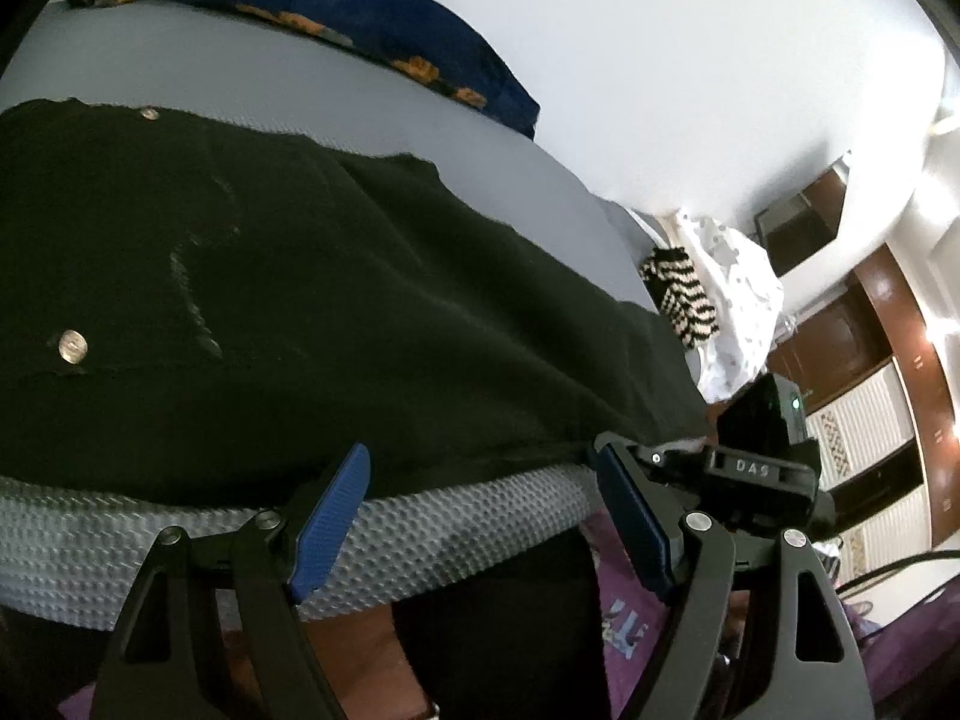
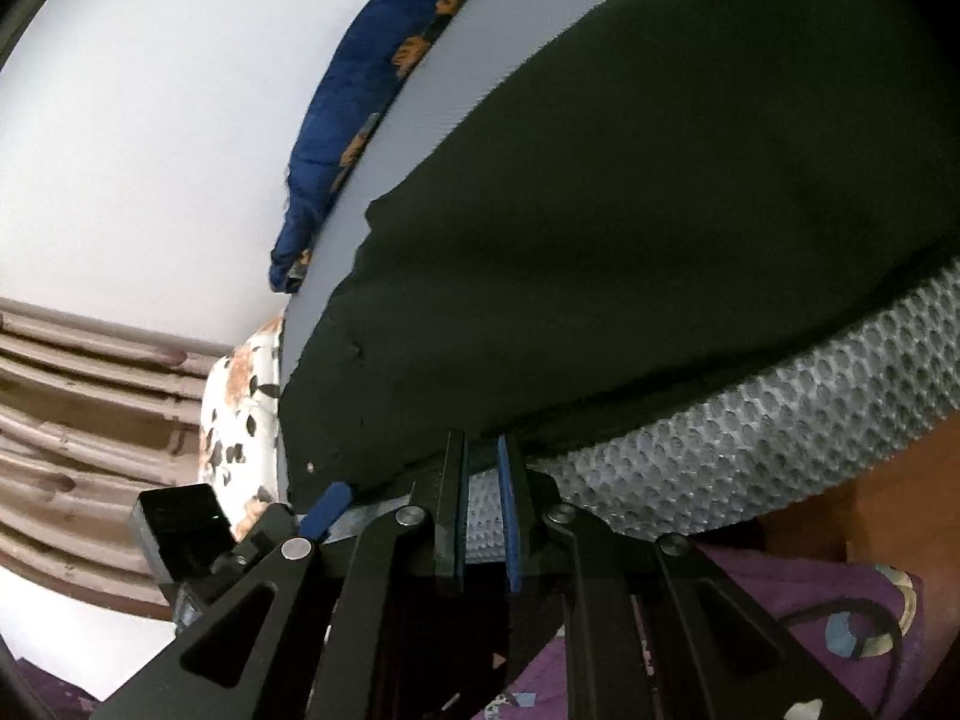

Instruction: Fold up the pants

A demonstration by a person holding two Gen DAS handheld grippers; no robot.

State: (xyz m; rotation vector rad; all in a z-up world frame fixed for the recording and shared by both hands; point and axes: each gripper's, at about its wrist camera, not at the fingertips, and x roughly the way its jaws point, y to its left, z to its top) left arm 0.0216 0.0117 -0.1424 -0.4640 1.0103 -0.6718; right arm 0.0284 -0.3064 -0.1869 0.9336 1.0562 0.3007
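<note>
At the near edge of the mattress (image 1: 420, 531), the black pants (image 1: 300, 300) lie spread flat. Left gripper (image 1: 480, 516) is wide open, holding nothing. Right gripper (image 2: 483, 516) has just a narrow gap, nothing pinched.

One pair of black pants (image 1: 312, 300) lies along the near edge of one bed (image 1: 510, 516), with two metal buttons (image 1: 73, 346) showing on it. One blue flowered cloth (image 1: 336, 6) lies at the far edge. One striped cloth (image 1: 681, 294) sits past the bed's corner. Two grippers: left gripper (image 1: 480, 516) and right gripper (image 2: 483, 516).
</note>
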